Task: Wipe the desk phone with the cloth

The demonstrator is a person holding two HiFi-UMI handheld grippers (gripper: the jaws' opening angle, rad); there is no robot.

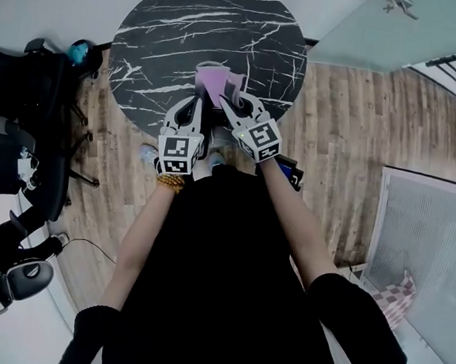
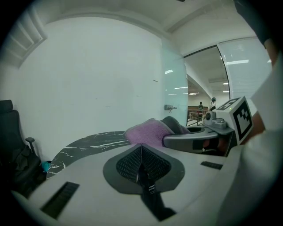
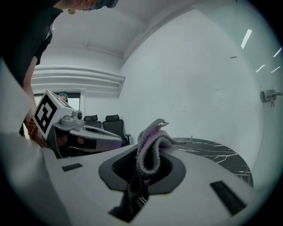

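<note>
The fingers [image 2: 128,162] of the left gripper [image 2: 141,160] are pressed together in the left gripper view, with nothing between them. Behind them is a purple cloth [image 2: 148,131]. Just at its right is the right gripper [image 2: 177,140] with its marker cube [image 2: 239,117], above the dark marble surface [image 2: 88,143]. In the right gripper view, the fingers [image 3: 120,165] of the right gripper [image 3: 141,170] are closed on the cloth [image 3: 149,145]. A fold of it stands up from between them and bends over toward the surface [image 3: 212,152]. The left gripper [image 3: 112,139] is near at the left side, and two black office chairs [image 3: 108,121] stand farther behind it. In the head view the left gripper [image 1: 195,107] is held just beside the right gripper [image 1: 226,99], over the near edge of the round surface [image 1: 170,29]. The cloth [image 1: 213,79] sticks out ahead of the right gripper's fingers, over the surface; whether it touches the surface I cannot tell. The floor [image 1: 352,125] is of wooden boards, and black chairs [image 1: 20,111] stand at the left.
</note>
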